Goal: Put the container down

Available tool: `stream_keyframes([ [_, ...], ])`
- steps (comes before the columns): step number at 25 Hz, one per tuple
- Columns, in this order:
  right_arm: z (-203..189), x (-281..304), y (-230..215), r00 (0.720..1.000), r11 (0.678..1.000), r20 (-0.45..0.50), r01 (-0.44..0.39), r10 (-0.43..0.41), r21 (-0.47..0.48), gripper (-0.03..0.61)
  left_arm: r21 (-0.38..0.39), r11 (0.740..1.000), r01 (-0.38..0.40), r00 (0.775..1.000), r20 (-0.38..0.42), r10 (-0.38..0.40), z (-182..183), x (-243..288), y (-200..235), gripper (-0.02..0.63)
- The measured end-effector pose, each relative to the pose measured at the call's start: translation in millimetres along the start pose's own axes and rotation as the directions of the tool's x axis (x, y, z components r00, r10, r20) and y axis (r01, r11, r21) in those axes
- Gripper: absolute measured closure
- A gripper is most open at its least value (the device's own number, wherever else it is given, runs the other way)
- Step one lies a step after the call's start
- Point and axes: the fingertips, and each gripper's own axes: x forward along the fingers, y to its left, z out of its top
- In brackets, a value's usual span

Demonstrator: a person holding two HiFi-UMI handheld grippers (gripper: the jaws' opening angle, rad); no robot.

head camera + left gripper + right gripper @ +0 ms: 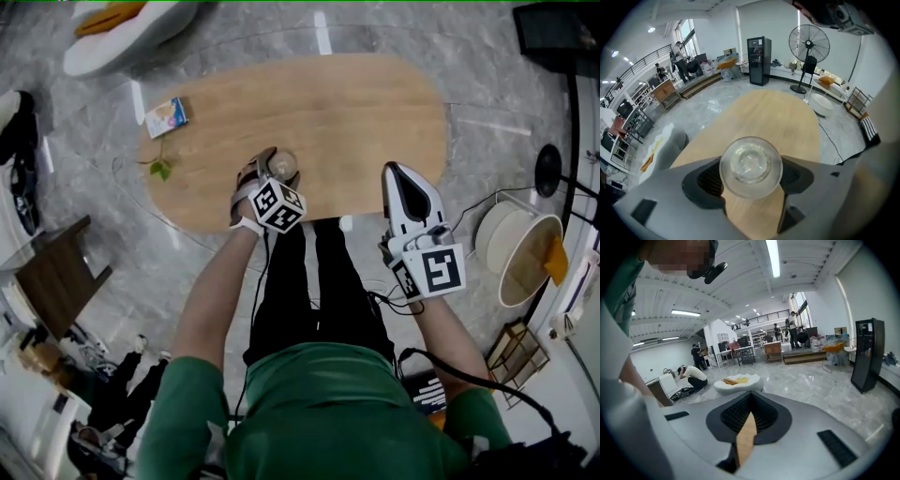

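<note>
A clear round glass container [284,167] [751,166] is clamped between the jaws of my left gripper [272,171] [751,174], which is shut on its sides. It hangs just over the near edge of the oval wooden table [356,122] [773,117]; I cannot tell whether its base touches the wood. My right gripper [401,176] [747,422] is at the table's near edge further right. Its jaws are shut with only a thin slit between them and nothing held.
A small printed box [167,115] and a green sprig [161,170] lie at the table's left end. A white lounge seat [122,37], a dark wooden stool [56,277] and a round basket [520,248] stand on the floor around it. A standing fan [809,44] is beyond the table.
</note>
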Motion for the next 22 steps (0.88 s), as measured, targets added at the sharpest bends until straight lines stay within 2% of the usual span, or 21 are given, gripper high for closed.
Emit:
stream_keyframes([
  [8,-35.6,14.1,-7.7,0.999,1.0,-0.047,-0.016,0.017,0.026,0.565,-0.01,1.0,0.005,1.0,-0.017,-0.005,-21.7,55.7,-2.3,0.272],
  [13,-46.5,26.0,-1.1,0.997,0.998,-0.06,-0.035,0.039,0.061,0.565,-0.033,0.999,-0.003,0.999,-0.032,0.002,-34.1,72.1,1.9,0.272],
  [18,-54.1,31.4,7.1,0.995,0.996,-0.075,-0.059,0.064,0.06,0.565,0.012,1.0,0.007,0.999,-0.037,-0.007,-41.0,81.1,1.1,0.272],
  [22,-57.7,32.6,11.3,0.994,0.996,-0.084,-0.065,0.07,0.061,0.565,0.016,1.0,0.004,0.999,-0.035,-0.003,-44.1,81.7,1.3,0.272],
])
